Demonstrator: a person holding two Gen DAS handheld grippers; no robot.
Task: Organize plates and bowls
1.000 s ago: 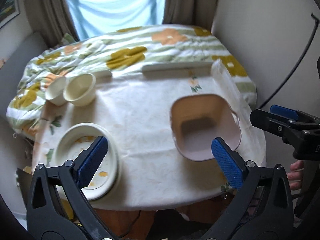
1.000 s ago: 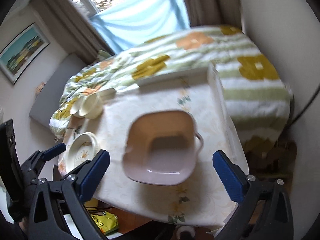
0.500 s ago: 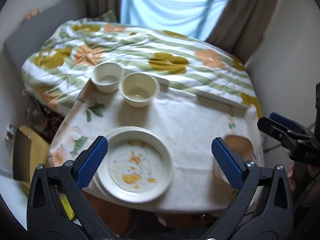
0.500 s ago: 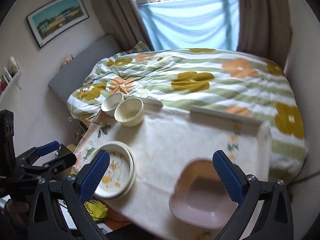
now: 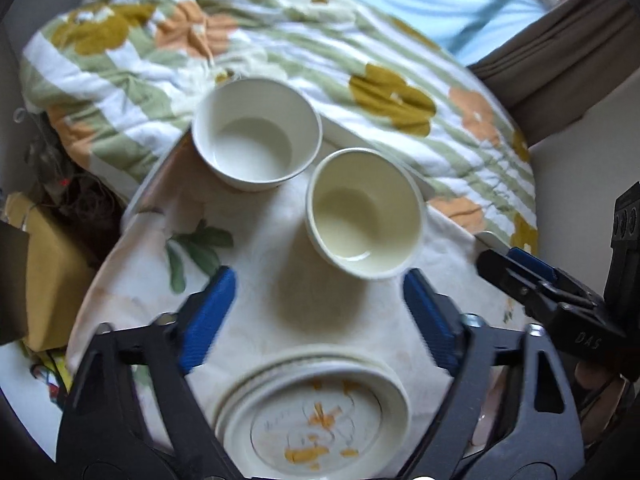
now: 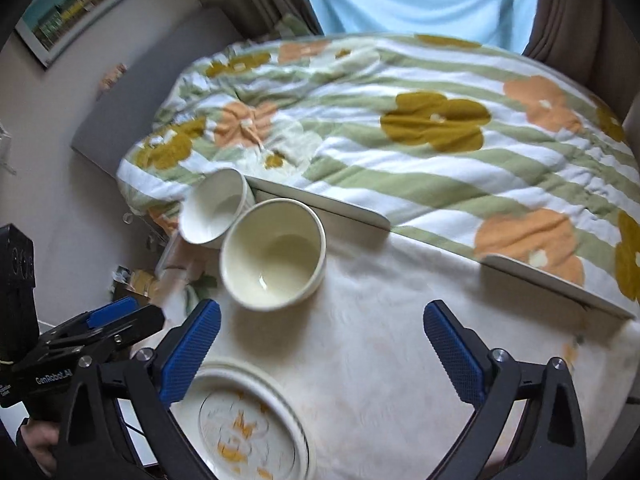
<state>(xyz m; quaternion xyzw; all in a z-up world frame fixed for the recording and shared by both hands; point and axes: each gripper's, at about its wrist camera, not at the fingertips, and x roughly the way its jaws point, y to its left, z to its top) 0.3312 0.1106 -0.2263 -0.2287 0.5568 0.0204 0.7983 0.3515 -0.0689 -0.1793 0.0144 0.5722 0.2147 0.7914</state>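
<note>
On the bench, covered with a pale flowered cloth, a stretch of bare cloth lay open between the plates at the near edge and the two bowls further back. The far edge butted against a bed with a striped, flowered quilt, and the left edge dropped off to clutter on the floor.

The left gripper pointed steeply down over that open stretch, its jaws closing with nothing between them; the cream bowl sat just beyond its right tip. The right gripper tilted down the same way beside it, jaws also closing on nothing, wide over bare cloth. A hand showed at the lower left of the right view, holding the left gripper.

The white bowl stood near the back left corner, touching or almost touching the cream bowl. Both looked empty. The plates were stacked, the top one bearing an orange pattern or smears; blur hid which.
</note>
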